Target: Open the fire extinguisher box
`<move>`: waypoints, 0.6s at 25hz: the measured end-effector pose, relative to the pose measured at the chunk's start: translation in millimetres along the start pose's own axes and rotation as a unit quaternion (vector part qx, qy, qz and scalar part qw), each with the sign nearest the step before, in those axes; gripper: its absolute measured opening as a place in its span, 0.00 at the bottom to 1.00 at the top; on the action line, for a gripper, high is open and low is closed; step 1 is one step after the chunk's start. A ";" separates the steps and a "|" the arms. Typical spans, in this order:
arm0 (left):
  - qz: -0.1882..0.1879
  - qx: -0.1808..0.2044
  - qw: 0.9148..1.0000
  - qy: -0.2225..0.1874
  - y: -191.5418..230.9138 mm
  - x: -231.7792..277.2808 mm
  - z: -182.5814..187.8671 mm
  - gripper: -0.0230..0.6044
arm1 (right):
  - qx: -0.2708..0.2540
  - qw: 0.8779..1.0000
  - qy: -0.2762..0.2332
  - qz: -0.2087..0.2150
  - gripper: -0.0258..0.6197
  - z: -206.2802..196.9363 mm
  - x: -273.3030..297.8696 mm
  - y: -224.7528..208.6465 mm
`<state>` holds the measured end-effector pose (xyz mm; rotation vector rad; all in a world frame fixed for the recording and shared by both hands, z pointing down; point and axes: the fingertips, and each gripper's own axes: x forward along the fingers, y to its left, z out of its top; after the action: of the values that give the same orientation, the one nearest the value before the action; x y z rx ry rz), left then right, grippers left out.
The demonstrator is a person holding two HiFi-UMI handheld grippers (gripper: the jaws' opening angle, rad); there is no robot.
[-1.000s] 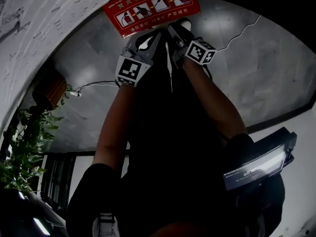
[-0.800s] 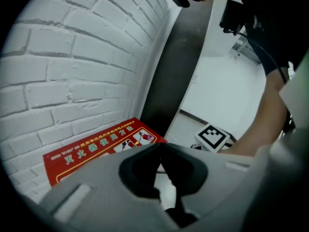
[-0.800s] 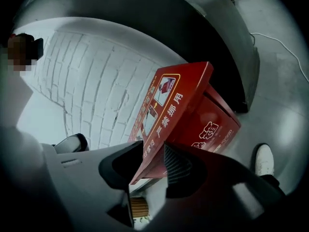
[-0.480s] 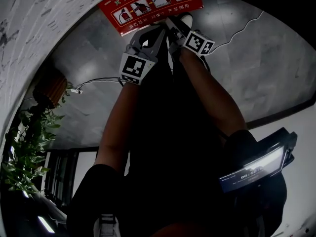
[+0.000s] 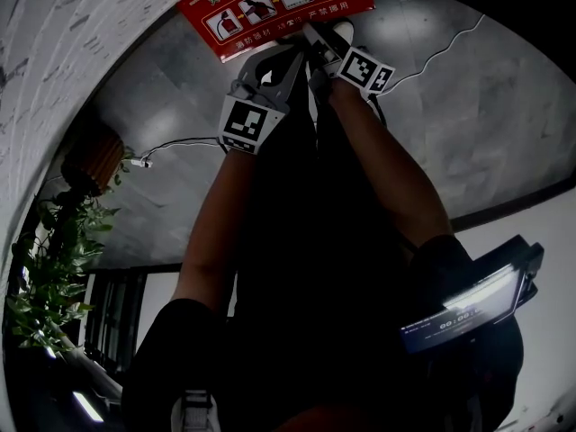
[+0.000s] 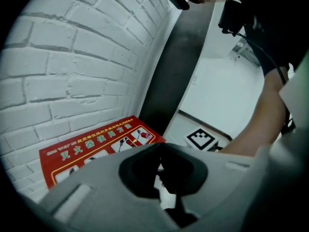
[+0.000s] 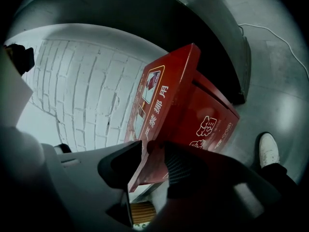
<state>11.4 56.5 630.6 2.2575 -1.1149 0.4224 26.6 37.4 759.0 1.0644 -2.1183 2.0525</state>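
The red fire extinguisher box (image 7: 203,115) stands on the floor against a white brick wall. Its lid (image 7: 164,100), which carries an instruction label, is lifted off the body. In the head view the lid (image 5: 270,3) sits at the top, with both grippers just below it. My right gripper (image 7: 152,151) has the lid's lower edge between its jaws, and the jaws are opening. Its marker cube (image 5: 367,68) shows in the head view. My left gripper (image 6: 161,170) points at the labelled lid (image 6: 96,146) with its jaw tips together and nothing in them.
The white brick wall (image 5: 72,25) runs along the left. A potted plant (image 5: 45,268), a round wooden object (image 5: 90,165) and a cable (image 5: 180,148) lie on the grey floor at left. A white shoe (image 7: 269,149) stands near the box. A lit device (image 5: 468,304) hangs at the person's waist.
Both grippers and the red lid sit slightly higher in the head view than a second ago. Nothing else has visibly moved.
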 end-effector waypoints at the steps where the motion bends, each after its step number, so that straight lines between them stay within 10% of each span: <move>1: 0.000 0.000 1.000 0.001 0.4 0.2 -1.4 0.04 | 0.001 1.000 0.001 -0.001 0.26 1.3 2.7 -2.2; 15: -0.002 -0.001 1.000 -0.012 -3.9 -6.1 14.0 0.04 | 0.002 1.000 -0.004 0.017 0.23 11.4 -13.7 29.9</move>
<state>11.2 53.5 615.1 2.2684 -1.1223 0.3925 28.4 30.9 724.9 1.0464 -2.1518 2.0706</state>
